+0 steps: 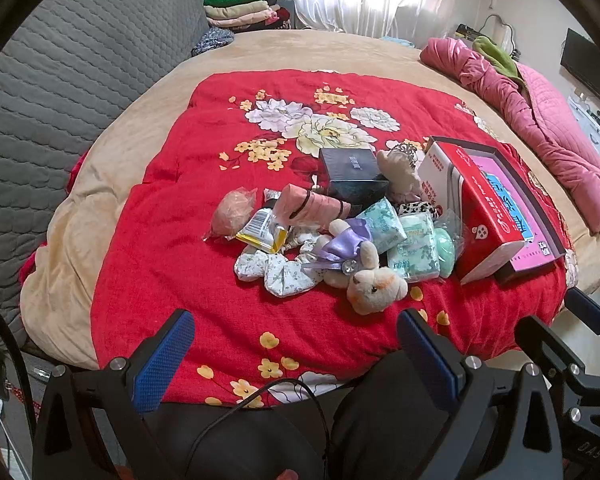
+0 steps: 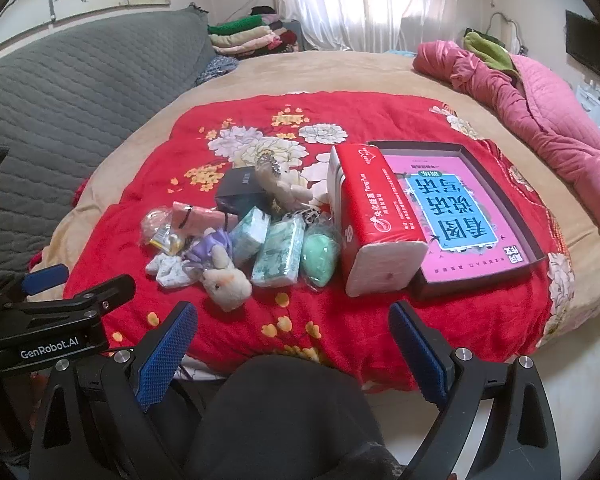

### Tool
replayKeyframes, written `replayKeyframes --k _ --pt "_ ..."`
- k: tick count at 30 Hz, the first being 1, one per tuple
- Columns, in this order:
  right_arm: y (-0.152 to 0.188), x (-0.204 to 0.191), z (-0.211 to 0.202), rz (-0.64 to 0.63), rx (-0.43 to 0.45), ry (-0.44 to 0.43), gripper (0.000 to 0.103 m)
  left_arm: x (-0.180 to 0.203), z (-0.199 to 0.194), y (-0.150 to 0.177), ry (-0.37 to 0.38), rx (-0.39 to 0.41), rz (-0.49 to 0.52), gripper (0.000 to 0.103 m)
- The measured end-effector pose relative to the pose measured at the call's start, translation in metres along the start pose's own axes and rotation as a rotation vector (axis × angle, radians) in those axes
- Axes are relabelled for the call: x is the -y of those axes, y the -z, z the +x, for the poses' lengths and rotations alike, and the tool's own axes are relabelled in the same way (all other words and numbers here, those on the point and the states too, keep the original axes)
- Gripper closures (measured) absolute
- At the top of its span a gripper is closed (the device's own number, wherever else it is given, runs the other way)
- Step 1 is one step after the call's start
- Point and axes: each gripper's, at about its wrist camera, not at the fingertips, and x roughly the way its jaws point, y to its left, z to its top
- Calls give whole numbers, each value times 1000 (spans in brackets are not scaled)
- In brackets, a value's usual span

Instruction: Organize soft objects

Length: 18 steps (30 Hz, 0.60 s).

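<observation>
A pile of soft things lies on the red floral quilt (image 1: 188,216): a plush bunny with a purple bow (image 1: 374,286) (image 2: 226,280), a floral scrunchie (image 1: 278,270), a pink roll (image 1: 312,206), green tissue packs (image 1: 414,250) (image 2: 278,256), a green puff (image 2: 320,258) and a second plush (image 1: 398,170). A red tissue pack (image 2: 376,232) leans on a dark tray (image 2: 500,184) with a pink book. My left gripper (image 1: 296,344) and right gripper (image 2: 294,338) are open, empty, and held at the near edge of the bed.
A dark box (image 1: 352,178) stands behind the pile. A grey quilted headboard (image 1: 72,80) is at the left, a pink duvet (image 1: 540,120) at the right, folded clothes (image 1: 240,10) at the back. My dark-clothed knees (image 2: 284,412) are below the grippers.
</observation>
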Motion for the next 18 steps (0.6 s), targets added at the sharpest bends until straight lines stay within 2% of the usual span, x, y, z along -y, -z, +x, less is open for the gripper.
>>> replayKeyframes --k 18 --pt "0 -1 4 2 -5 0 7 1 0 1 7 0 -3 1"
